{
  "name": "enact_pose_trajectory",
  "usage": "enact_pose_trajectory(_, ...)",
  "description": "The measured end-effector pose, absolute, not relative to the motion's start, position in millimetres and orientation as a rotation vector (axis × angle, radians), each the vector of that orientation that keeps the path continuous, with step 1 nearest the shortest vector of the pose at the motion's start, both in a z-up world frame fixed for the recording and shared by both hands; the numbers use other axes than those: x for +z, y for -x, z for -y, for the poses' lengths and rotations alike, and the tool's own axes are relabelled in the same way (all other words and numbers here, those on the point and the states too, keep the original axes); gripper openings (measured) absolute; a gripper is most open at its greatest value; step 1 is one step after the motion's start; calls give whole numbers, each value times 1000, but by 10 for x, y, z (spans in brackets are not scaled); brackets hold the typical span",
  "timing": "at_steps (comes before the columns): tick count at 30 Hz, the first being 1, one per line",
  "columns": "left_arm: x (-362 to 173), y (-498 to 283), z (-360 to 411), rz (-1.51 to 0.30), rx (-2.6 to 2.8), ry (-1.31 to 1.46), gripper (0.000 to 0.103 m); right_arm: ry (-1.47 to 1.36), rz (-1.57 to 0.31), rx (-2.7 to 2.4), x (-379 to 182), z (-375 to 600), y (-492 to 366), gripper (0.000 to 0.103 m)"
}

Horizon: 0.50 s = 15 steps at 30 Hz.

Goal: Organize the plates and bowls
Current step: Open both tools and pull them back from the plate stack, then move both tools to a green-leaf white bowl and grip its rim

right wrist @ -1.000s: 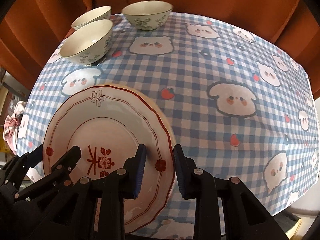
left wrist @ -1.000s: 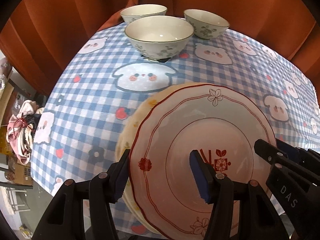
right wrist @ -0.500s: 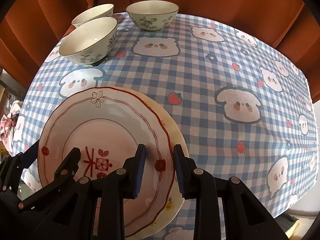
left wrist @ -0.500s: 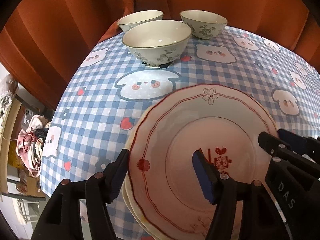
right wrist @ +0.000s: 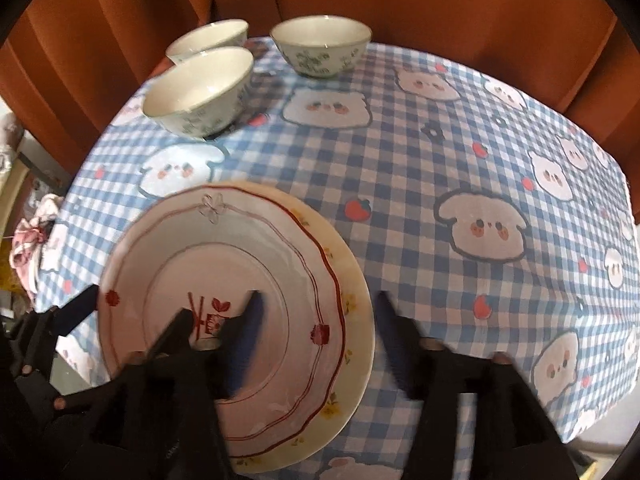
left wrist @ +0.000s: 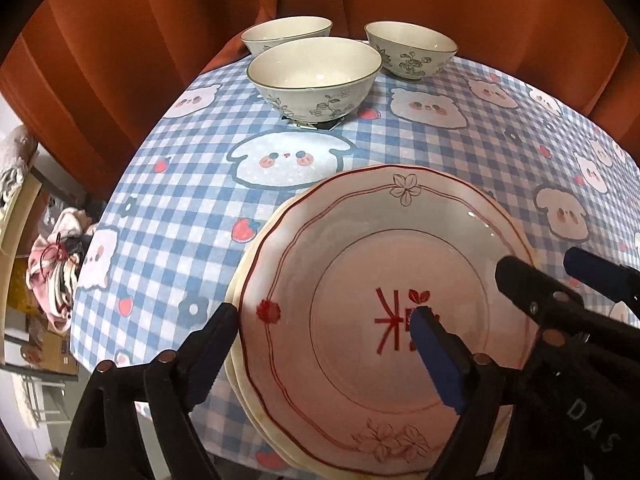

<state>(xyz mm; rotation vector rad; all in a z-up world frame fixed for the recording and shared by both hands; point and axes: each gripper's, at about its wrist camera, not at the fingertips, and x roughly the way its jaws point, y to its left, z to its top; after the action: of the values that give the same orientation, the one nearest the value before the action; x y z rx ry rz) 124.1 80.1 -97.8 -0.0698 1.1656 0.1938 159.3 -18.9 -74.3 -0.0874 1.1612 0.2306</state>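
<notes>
A white plate with red trim (left wrist: 384,264) (right wrist: 224,264) lies on top of a cream plate with yellow flowers (right wrist: 352,304) (left wrist: 248,256) at the table's near left. My left gripper (left wrist: 324,344) straddles the top plate's left rim. Its jaws are opening and its pads stand off the rim. My right gripper (right wrist: 320,328) straddles the right rims of both plates. Its jaws are also opening, blurred, with no pad touching. Each gripper shows in the other's view: the right gripper (left wrist: 568,280), the left gripper (right wrist: 128,320). Three floral bowls stand at the far side: a near bowl (left wrist: 312,76) (right wrist: 200,92), a back left bowl (left wrist: 288,34) (right wrist: 208,38), a back right bowl (left wrist: 412,50) (right wrist: 320,44).
A blue checked tablecloth (right wrist: 440,152) with bear and strawberry prints covers the table. Orange curtains (left wrist: 120,40) hang close behind and to the left. Past the table's left edge lies a bundle of cloth (left wrist: 56,272) on lower furniture.
The red-trimmed plate has come down flat onto the cream plate. Both grippers' jaws have spread wide, and the right one has let go of the rim.
</notes>
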Motion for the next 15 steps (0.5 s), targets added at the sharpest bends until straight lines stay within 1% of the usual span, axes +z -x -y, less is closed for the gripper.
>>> enact_pose_trajectory(4,-816,-1242,-832,-1133,241,111,93,75,-1148,294,-619,196,-1633,67)
enact_pose_trajectory(7,-698,-1342,-864,-1097,254,112,93,80,-1118,313,-540,126,-1704,67)
enact_pose_trajectory(15,-500,-1924,-1275,-1018,221,70,93,49,-1042,268,-332,-214,-2126,67)
